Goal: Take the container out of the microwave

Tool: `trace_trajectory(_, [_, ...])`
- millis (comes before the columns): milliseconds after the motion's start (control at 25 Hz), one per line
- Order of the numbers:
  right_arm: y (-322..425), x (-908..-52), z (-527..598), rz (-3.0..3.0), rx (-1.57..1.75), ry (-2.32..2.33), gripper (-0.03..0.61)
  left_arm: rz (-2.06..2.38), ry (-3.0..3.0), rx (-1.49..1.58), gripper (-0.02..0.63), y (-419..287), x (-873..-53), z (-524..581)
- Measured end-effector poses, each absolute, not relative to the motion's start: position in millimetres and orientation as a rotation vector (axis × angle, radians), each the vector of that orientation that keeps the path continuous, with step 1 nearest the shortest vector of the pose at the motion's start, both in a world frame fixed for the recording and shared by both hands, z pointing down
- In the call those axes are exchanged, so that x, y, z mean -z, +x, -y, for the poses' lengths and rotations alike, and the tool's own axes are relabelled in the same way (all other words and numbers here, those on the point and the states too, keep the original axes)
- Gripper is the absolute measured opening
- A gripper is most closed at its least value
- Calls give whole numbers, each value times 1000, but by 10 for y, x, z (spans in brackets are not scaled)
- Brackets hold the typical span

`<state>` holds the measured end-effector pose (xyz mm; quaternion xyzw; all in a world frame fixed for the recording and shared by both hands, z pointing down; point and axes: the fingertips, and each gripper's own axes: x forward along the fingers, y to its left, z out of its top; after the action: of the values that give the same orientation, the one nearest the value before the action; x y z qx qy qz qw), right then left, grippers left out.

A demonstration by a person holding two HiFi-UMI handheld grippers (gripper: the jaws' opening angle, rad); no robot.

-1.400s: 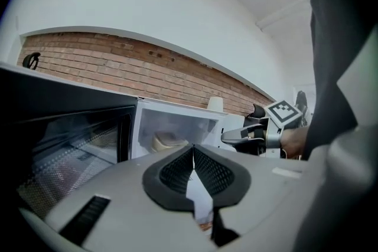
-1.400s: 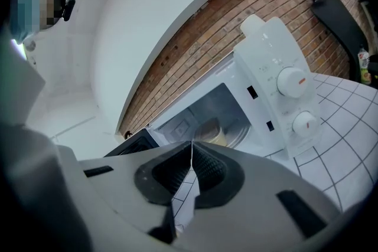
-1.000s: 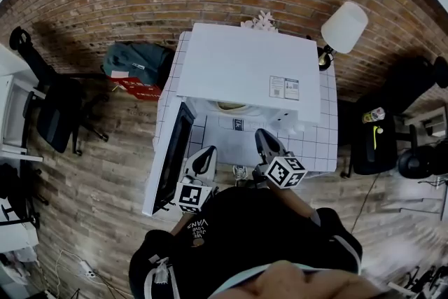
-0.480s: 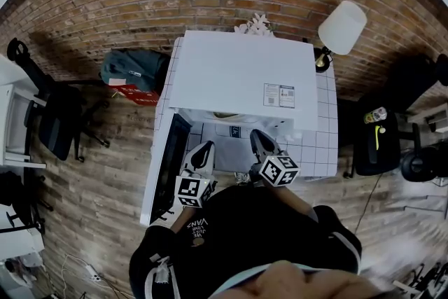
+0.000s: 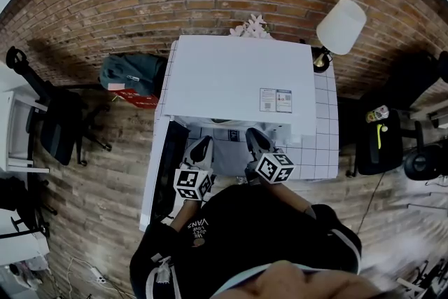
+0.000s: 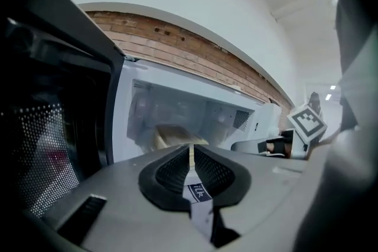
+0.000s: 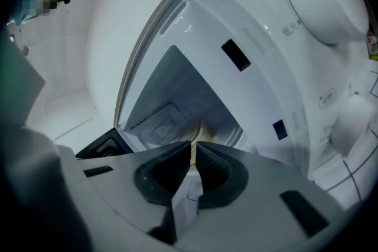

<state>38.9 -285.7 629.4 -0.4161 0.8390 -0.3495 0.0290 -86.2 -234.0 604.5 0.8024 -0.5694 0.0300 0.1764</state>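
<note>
The white microwave (image 5: 238, 77) stands on a white tiled table (image 5: 316, 143) with its door (image 5: 165, 171) swung open to the left. In the left gripper view a pale, cream container (image 6: 168, 134) sits blurred on the cavity floor, straight beyond my left gripper (image 6: 192, 148), which is shut and empty. The right gripper view shows a yellowish bit of the container (image 7: 198, 127) just past my right gripper (image 7: 194, 145), also shut with nothing held. In the head view both the left gripper (image 5: 202, 145) and the right gripper (image 5: 252, 137) point into the opening; the microwave top hides the container.
The dark mesh window of the door (image 6: 47, 127) stands close on the left gripper's left. The microwave's control panel with its round knob (image 7: 325, 0) is right of the right gripper. A white lamp (image 5: 341, 26), a green bag (image 5: 133, 70) and office chairs (image 5: 56, 115) surround the table.
Both grippers have moved forward and down toward the microwave's opening, jaws staying shut. The cavity floor and container, visible from above a second ago, are now hidden under the microwave's top.
</note>
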Motion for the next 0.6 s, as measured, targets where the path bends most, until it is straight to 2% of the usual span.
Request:
trace_trajectory(240, [344,-6279,2953,-2572,1084,-1267,6,1597,2201,-32,21,-850,-6116,2501])
trace_trajectory(480, [320,-6294,3048,-2547,1097,-1266,9,1575,2112,28,129,-873,-6231,2616])
trace_trajectory(520, [303,-6295,3062,-2544,1103,-1263,21,1572,2099,39,136,-883,-6249,2639])
trace_trajectory(600, [253,-6314,3080,-2541,1134,-1248,125,1571,2074,62,153,-902,-6270,2688])
